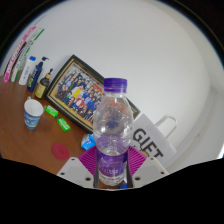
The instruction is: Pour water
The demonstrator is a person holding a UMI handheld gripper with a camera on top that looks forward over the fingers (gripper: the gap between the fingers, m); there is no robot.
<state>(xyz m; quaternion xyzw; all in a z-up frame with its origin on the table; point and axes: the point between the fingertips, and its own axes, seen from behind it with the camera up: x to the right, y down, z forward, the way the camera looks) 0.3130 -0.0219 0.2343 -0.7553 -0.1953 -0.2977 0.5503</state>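
Bottle (pixel 113 125): clear plastic, stood upright in the lower centre of the frame, purple cap (pixel 117 86) on. Rose from between the two fingers of the claw (pixel 112 162). Filled much of the frame's middle and overlapped what lay behind it.

Claw: clenched on bottle, low on its body. Showed a pink pad (pixel 87 144) against the bottle's left side and magenta tight behind its lower part; no gap seen at either side. Could not tell whether the bottle's base touched the bench (pixel 18 135).

Behind the bottle, left of centre: framed picture (pixel 78 88), dark frame, leaned back tilted against the white wall (pixel 150 45). Carried a crowd of small colourful figures, too small to make out.

Right of the bottle, lower right of the frame: white bag (pixel 152 138) with handles, printed in dark letters that looked like "GIFT". Stood just beside the bottle, partly hidden by it.

Left side of the frame: small cup (pixel 33 115), white and blue, on the brown bench. Two green things (pixel 58 120) lay between cup and bottle; kind unclear.

Upper left of the frame: row of upright bottles and tubes (pixel 28 66) along the wall, beside the picture's left edge.
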